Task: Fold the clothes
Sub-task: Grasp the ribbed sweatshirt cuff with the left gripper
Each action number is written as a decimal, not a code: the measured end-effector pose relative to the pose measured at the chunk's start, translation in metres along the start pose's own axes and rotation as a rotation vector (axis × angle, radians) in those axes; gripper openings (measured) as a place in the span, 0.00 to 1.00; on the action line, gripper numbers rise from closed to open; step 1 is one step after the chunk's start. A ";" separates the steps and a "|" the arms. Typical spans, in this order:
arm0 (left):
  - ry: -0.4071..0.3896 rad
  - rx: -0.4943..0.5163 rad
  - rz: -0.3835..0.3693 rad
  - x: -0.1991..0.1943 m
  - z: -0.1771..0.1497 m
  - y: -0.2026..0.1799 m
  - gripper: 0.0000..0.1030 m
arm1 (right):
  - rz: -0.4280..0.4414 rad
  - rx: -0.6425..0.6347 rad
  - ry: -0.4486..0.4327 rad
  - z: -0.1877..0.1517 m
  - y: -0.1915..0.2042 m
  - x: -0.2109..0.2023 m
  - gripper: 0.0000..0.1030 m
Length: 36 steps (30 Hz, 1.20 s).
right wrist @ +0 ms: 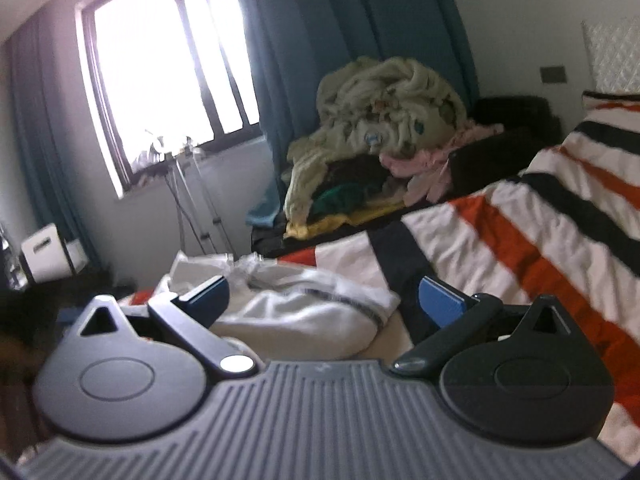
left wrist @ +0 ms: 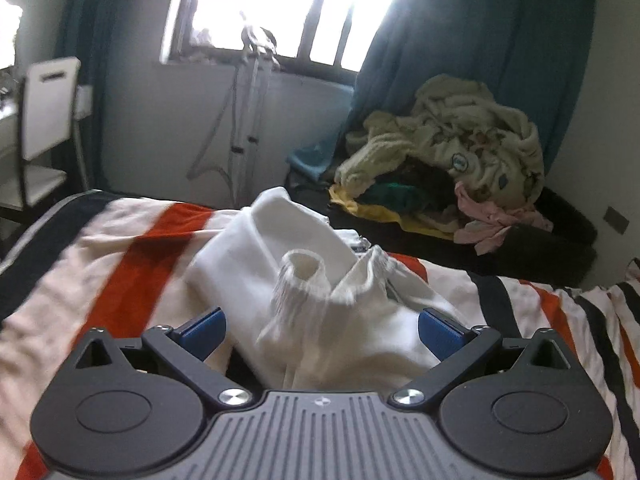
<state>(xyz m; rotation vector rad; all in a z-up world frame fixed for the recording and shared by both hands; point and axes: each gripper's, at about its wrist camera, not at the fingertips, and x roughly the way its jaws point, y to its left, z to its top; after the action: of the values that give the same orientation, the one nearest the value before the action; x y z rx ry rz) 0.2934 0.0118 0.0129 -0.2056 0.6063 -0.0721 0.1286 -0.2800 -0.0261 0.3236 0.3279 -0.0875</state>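
A white garment (left wrist: 320,280) with ribbed cuffs lies crumpled on the striped bed cover (left wrist: 120,264). My left gripper (left wrist: 320,330) is open, its blue fingertips (left wrist: 204,328) on either side of the near part of the garment, not closed on it. In the right wrist view the same white garment (right wrist: 304,312) lies bunched, with a dark-trimmed edge. My right gripper (right wrist: 324,300) is open, its blue pads (right wrist: 440,300) spread wide around the garment's near end.
A heap of unfolded clothes (left wrist: 452,152) sits on a dark seat beyond the bed; it also shows in the right wrist view (right wrist: 376,136). A white chair (left wrist: 44,120) stands at the left. A tripod stand (left wrist: 248,120) is under the window. Teal curtains hang behind.
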 end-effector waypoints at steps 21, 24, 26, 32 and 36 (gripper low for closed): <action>0.180 -0.047 -0.051 0.173 0.031 0.003 0.17 | -0.113 -0.147 -0.107 -0.068 -0.004 0.142 1.00; 0.099 0.004 -0.085 0.126 0.024 -0.017 0.15 | -0.077 -0.066 -0.095 -0.069 -0.012 0.133 1.00; 0.049 0.042 -0.102 0.088 0.018 -0.032 0.14 | -0.062 -0.046 -0.093 -0.072 -0.013 0.124 1.00; -0.119 0.120 -0.160 -0.047 -0.015 -0.056 0.14 | 0.021 -0.087 -0.152 -0.071 -0.003 0.082 1.00; -0.172 0.055 -0.227 -0.117 -0.054 -0.043 0.14 | 0.077 -0.098 -0.222 -0.065 -0.003 0.037 1.00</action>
<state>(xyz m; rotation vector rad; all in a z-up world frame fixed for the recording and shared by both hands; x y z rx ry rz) 0.1657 -0.0248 0.0439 -0.2243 0.4071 -0.2877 0.1428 -0.2630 -0.0977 0.2265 0.0993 -0.0309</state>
